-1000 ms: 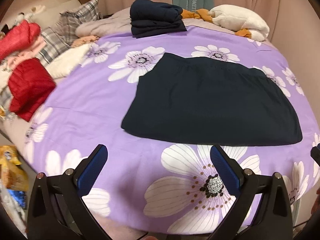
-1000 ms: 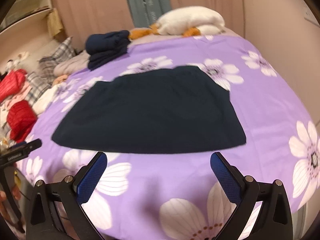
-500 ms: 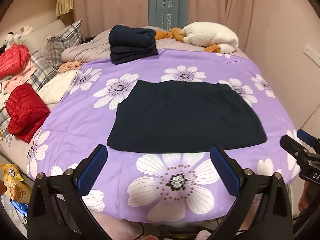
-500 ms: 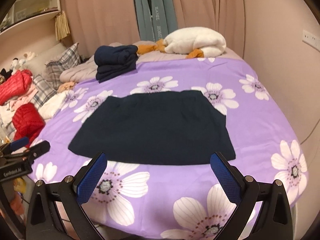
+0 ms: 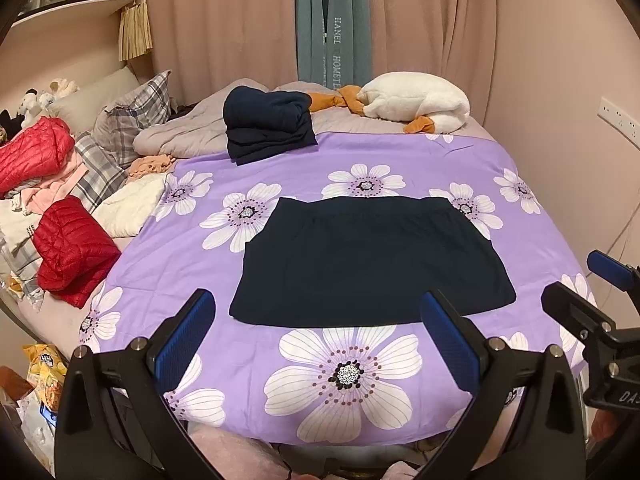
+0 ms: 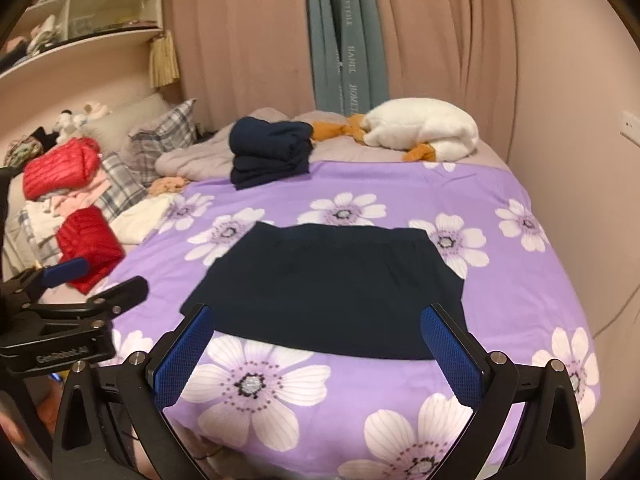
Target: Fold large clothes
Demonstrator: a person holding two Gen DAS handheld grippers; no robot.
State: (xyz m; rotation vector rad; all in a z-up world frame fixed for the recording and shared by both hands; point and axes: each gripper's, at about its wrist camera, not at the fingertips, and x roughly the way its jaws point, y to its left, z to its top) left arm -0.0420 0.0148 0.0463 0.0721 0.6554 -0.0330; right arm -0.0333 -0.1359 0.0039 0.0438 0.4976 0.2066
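A dark navy folded garment (image 5: 372, 260) lies flat on the purple flowered bedspread (image 5: 280, 184); it also shows in the right wrist view (image 6: 332, 292). My left gripper (image 5: 316, 332) is open and empty, held back from the bed's near edge. My right gripper (image 6: 320, 344) is open and empty, likewise off the near edge. The right gripper shows at the right of the left wrist view (image 5: 592, 296), and the left gripper at the left of the right wrist view (image 6: 92, 284).
A stack of folded navy clothes (image 5: 268, 128) sits at the far side of the bed. A white plush toy (image 5: 416, 100) lies by the curtains. Red jackets (image 5: 72, 252), plaid pillows (image 5: 132, 120) and loose clothes pile at the left. Snack bags (image 5: 44, 372) lie on the floor.
Both grippers have pulled back and up from the bed, so the navy garment looks smaller and farther. The garment itself has not moved.
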